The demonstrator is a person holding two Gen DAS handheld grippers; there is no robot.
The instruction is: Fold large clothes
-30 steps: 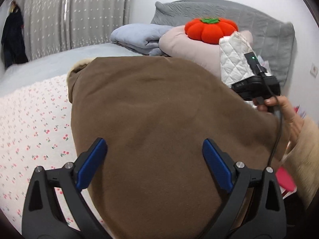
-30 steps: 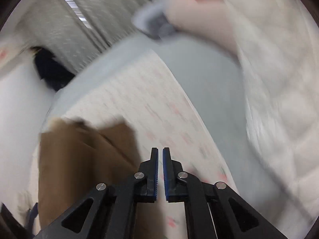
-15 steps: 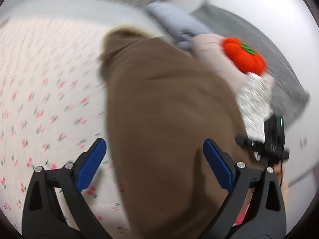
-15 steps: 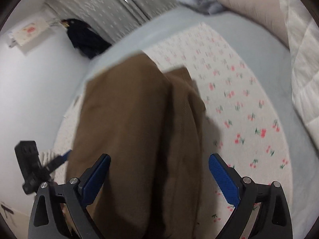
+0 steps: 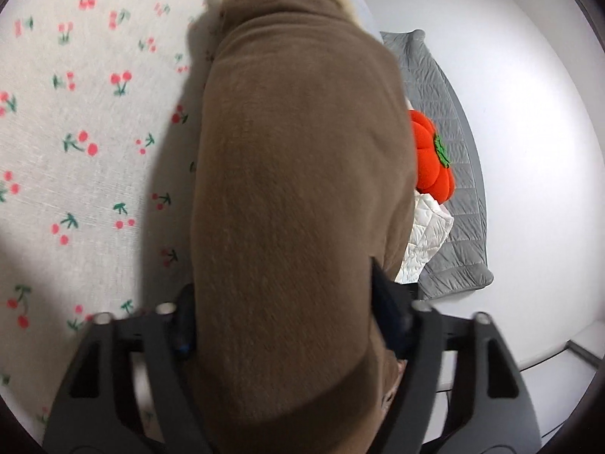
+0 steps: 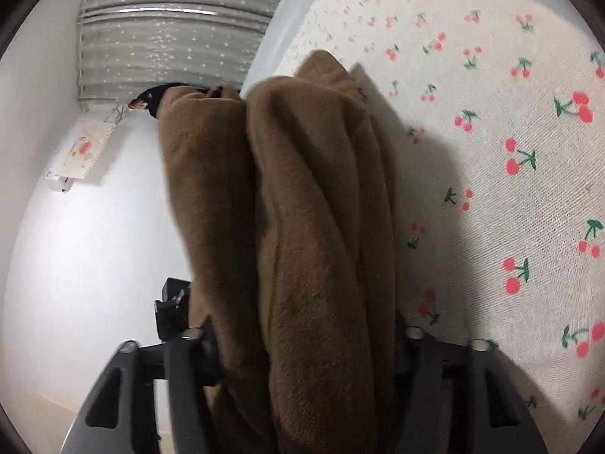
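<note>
left wrist: close, looks down | right wrist: same | shared: brown garment [image 5: 295,196], cherry-print sheet [image 6: 510,151]

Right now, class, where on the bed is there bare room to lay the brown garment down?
Free: the cherry-print sheet left of the brown garment, and right of it in the right wrist view. Crowded: beyond the garment, around the orange cushion, white quilt and grey quilt.

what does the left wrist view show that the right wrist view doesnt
Only the left wrist view shows the orange pumpkin cushion, the white quilted cloth and the grey quilted blanket. Only the right wrist view shows the dotted grey curtain, the dark garment hanging by it and a small picture on the wall. Both share the brown garment bunched between gripper fingers and the cherry-print sheet.
</note>
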